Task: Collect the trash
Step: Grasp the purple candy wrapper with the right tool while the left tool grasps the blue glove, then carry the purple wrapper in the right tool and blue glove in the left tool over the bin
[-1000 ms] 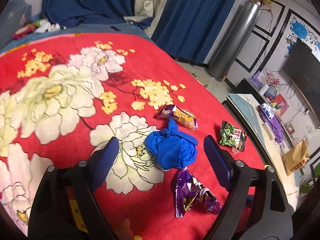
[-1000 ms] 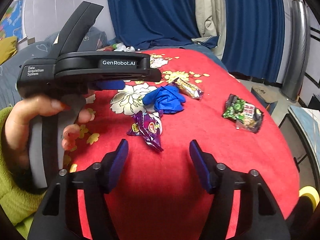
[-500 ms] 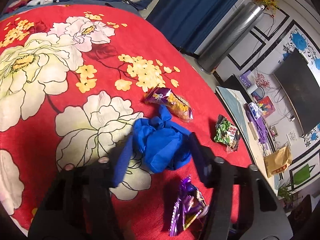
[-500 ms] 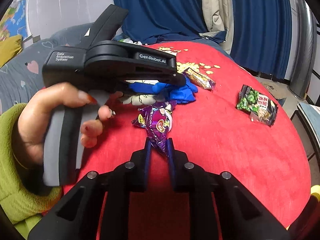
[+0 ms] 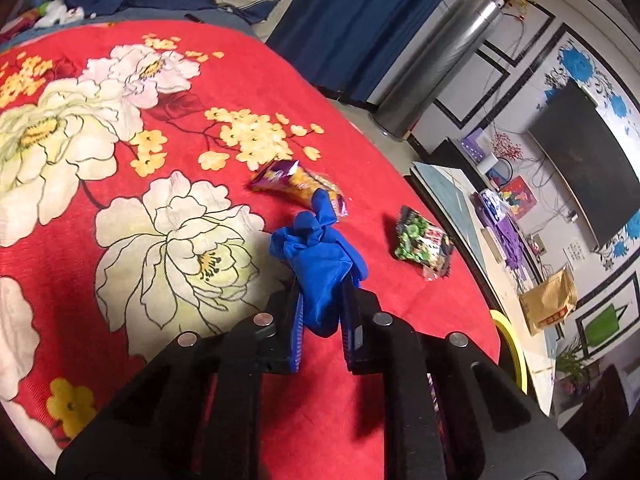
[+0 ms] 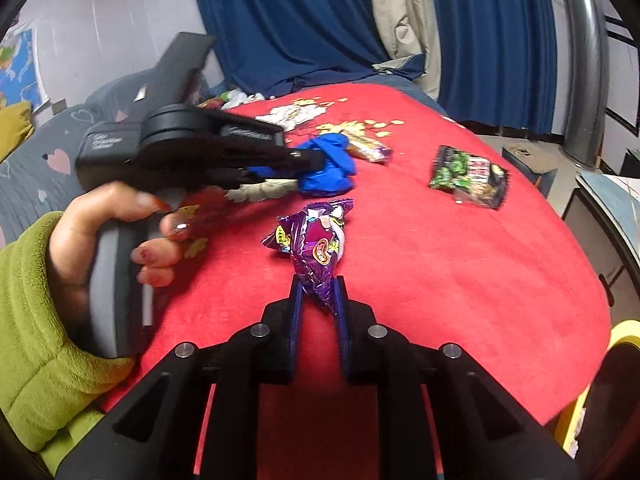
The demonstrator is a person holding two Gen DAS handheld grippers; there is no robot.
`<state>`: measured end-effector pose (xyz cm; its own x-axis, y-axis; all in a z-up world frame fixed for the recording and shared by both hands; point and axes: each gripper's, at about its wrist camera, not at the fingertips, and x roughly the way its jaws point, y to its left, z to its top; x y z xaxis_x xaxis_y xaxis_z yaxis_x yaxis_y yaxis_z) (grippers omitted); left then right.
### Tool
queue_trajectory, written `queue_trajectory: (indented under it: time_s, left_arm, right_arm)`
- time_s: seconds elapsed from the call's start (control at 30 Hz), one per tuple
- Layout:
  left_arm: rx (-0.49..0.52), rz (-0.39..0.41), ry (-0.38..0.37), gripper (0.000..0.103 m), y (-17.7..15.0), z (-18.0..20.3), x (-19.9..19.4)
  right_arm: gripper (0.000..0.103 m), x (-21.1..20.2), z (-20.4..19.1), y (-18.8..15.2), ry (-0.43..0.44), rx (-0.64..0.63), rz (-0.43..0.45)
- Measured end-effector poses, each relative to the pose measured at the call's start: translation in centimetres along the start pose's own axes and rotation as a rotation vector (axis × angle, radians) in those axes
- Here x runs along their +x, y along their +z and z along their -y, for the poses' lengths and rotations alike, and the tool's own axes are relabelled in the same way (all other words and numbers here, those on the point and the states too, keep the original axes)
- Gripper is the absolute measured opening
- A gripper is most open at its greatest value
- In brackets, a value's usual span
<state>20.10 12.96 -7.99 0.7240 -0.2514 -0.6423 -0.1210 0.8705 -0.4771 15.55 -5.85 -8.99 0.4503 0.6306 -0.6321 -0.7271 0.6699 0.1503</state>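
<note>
A crumpled blue glove (image 5: 316, 248) lies on the red flowered blanket (image 5: 120, 280). My left gripper (image 5: 322, 280) has its jaws closing on the glove's near end, and the pads press it. In the right wrist view the same gripper (image 6: 308, 164), held by a hand (image 6: 120, 220), reaches the glove (image 6: 332, 168) from the left. My right gripper (image 6: 318, 292) is shut on the pointed end of a purple snack wrapper (image 6: 316, 240). A green wrapper (image 5: 422, 240) (image 6: 468, 176) and a yellow-purple wrapper (image 5: 300, 184) (image 6: 368, 150) lie loose on the blanket beyond.
The blanket's edge drops off to the right, where a yellow rim (image 5: 508, 344) (image 6: 624, 332) shows below it. Blue curtains (image 6: 300, 20) and a steel cylinder (image 5: 436, 64) stand behind. A cluttered low table (image 5: 500, 232) is at the right.
Both grippers went from wide open to shut: the left closed in around the blue glove, the right closed on the purple wrapper. The left gripper tipped down toward the glove.
</note>
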Motion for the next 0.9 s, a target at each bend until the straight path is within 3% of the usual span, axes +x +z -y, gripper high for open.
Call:
queue_trajectory:
  time_s: [0.23,0.9]
  left_arm:
    - [0.079,0.038,0.009,0.009,0.0,2.2,-1.5]
    - [0.226,0.064,-0.07,0.01,-1.9,8.7,-2.4]
  right_arm:
    - [0.015,-2.3,1.7,0.2,-0.039,0.025,0.035]
    - [0.014,-8.4,6.2,-0.3,-0.152,0.09,0.117]
